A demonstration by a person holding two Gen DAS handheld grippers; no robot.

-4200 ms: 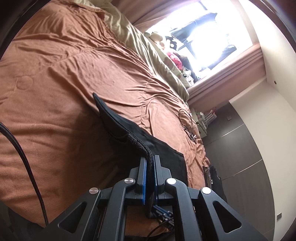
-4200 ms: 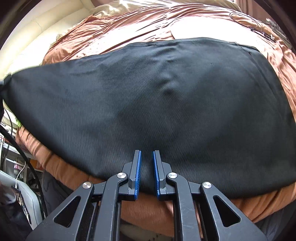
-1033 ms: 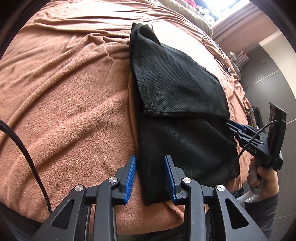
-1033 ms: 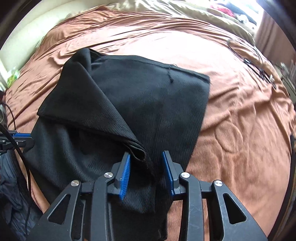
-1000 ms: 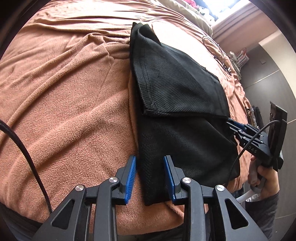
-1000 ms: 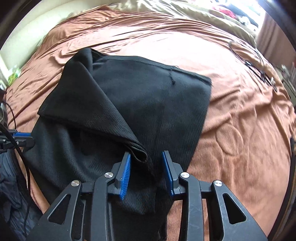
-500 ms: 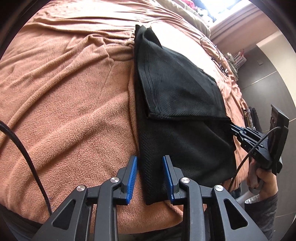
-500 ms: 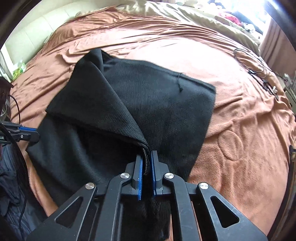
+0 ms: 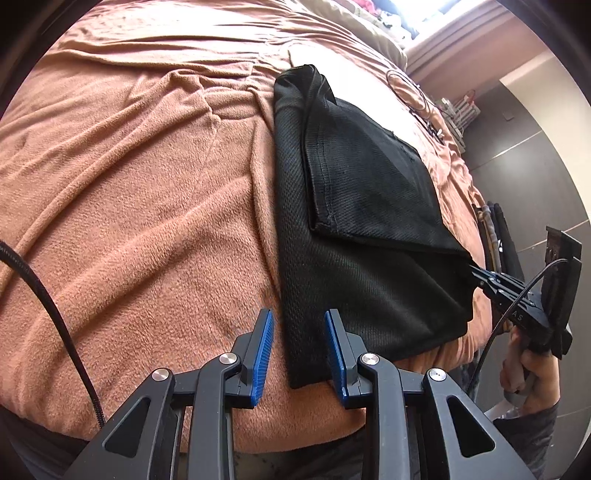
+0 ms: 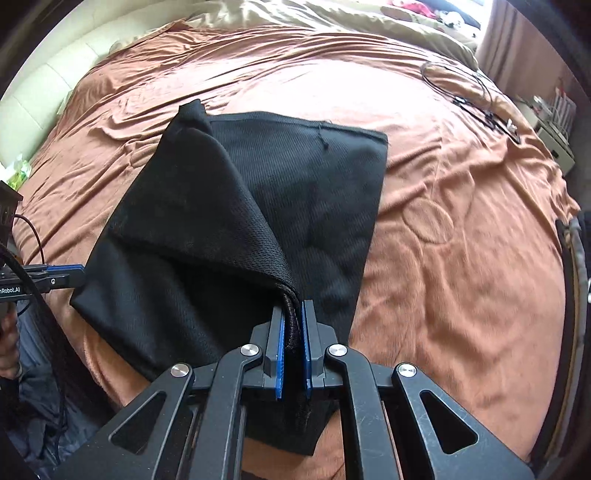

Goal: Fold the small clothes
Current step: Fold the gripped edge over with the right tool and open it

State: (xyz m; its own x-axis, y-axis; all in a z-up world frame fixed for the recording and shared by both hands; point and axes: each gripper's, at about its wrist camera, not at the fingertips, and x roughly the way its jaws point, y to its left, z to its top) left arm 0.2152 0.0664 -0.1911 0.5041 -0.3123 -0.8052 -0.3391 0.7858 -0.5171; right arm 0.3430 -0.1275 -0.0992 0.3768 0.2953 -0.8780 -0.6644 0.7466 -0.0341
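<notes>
A black mesh garment (image 9: 369, 229) lies partly folded on the brown bedspread (image 9: 129, 203). It also shows in the right wrist view (image 10: 229, 221). My left gripper (image 9: 298, 354) is open, its blue pads on either side of the garment's near left corner. My right gripper (image 10: 293, 347) is shut on the folded corner of the top layer and lifts it a little. The right gripper also shows in the left wrist view (image 9: 484, 278) at the garment's right edge. The left gripper shows in the right wrist view (image 10: 70, 275) at the garment's left edge.
A thin cable (image 10: 476, 99) lies on the bedspread (image 10: 461, 240) at the far right. A beige duvet (image 10: 351, 18) lies at the bed's far side. A black cord (image 9: 48, 306) hangs at the left. Dark cabinets (image 9: 535, 166) stand to the right of the bed.
My right gripper has shut on the folded corner of the garment's top layer and raised it. My left gripper has stayed open around the near corner, shifting slightly.
</notes>
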